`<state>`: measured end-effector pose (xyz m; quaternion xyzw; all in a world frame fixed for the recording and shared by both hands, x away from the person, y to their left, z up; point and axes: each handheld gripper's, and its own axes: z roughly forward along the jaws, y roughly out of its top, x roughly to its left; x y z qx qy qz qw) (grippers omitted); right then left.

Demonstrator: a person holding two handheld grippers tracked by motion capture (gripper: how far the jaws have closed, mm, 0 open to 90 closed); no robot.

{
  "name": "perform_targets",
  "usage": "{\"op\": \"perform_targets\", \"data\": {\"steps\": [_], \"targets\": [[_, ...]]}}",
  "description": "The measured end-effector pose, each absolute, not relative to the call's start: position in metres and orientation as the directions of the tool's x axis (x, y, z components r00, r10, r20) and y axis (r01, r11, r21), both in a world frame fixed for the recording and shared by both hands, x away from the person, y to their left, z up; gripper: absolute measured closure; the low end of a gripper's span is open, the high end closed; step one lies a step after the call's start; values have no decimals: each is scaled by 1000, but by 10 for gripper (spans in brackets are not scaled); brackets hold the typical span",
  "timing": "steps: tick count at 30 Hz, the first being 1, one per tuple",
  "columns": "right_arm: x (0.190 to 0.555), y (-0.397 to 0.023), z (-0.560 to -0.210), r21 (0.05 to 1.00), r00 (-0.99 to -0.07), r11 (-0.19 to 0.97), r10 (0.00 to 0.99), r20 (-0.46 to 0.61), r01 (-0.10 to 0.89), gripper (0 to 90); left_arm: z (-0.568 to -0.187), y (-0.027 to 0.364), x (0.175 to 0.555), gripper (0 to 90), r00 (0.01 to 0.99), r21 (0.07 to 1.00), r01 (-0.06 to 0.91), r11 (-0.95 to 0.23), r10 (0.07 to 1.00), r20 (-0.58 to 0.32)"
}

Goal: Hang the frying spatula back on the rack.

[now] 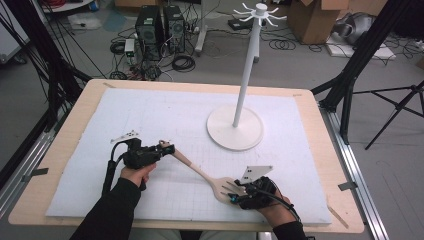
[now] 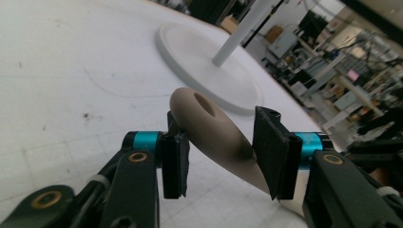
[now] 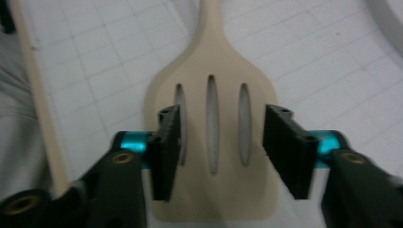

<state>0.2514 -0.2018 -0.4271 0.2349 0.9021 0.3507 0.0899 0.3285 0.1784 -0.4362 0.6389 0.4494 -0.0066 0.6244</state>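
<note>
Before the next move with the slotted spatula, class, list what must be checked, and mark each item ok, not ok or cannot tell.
1. Left gripper around the handle end of the spatula: ok, the handle lies between its jaws.
2. Left pads pressing on the handle: cannot tell; one pad looks in contact, the other shows a gap.
3. Right gripper free of the spatula blade: ok, its jaws stand apart over the slotted blade.
4. Hanging hole in the handle tip uncovered: ok, it shows beyond the left jaws.
5. White stand upright on the mat: ok.
6. Hooks at the stand top free: ok, nothing hangs there.
</note>
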Motion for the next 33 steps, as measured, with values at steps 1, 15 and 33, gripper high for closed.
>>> {"op": "perform_targets", "data": {"steps": [1,15,33], "targets": [[250,-201,-426,685,-882,640,472,7,348,484,-435,179,328,599,603,793,579,187,556,-572],[243,-207,-390,855,-849,446,529,-11,266,263,-395,179,311,695,724,832,502,237,412,-554],[236,-228,-369,921,-815,330,579,-24,208,254,-325,171,290,732,886,945,263,195,338,-317]]}}
